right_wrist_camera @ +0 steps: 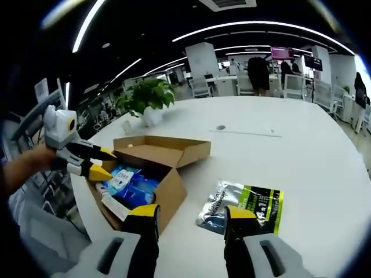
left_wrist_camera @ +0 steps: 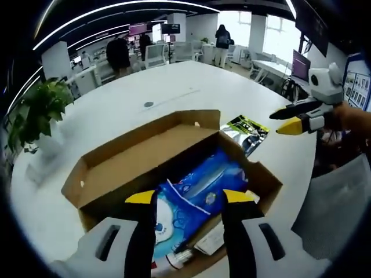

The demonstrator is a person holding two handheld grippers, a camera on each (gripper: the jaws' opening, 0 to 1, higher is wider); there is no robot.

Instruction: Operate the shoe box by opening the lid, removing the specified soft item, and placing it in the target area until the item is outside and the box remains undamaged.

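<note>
An open cardboard shoe box (left_wrist_camera: 119, 159) (right_wrist_camera: 174, 191) lies on the white table, its lid flap folded back. Inside it lies a soft blue and white packet (left_wrist_camera: 200, 194) (right_wrist_camera: 130, 182), with a white item beside it. My left gripper (left_wrist_camera: 189, 198) hovers open just above the packet, nothing between its yellow-tipped jaws; in the right gripper view it (right_wrist_camera: 101, 162) comes in from the left over the box. My right gripper (right_wrist_camera: 190, 212) stands open above the table between the box and a green, black and silver pouch (right_wrist_camera: 243, 205) (left_wrist_camera: 246, 132). It appears at the right (left_wrist_camera: 290, 120) in the left gripper view.
A potted plant (left_wrist_camera: 37, 113) (right_wrist_camera: 148, 98) stands on the table beyond the box. The wide white table (left_wrist_camera: 174, 87) (right_wrist_camera: 290, 145) stretches away. Desks, chairs, screens and standing people (left_wrist_camera: 222, 43) (right_wrist_camera: 258, 72) fill the office behind.
</note>
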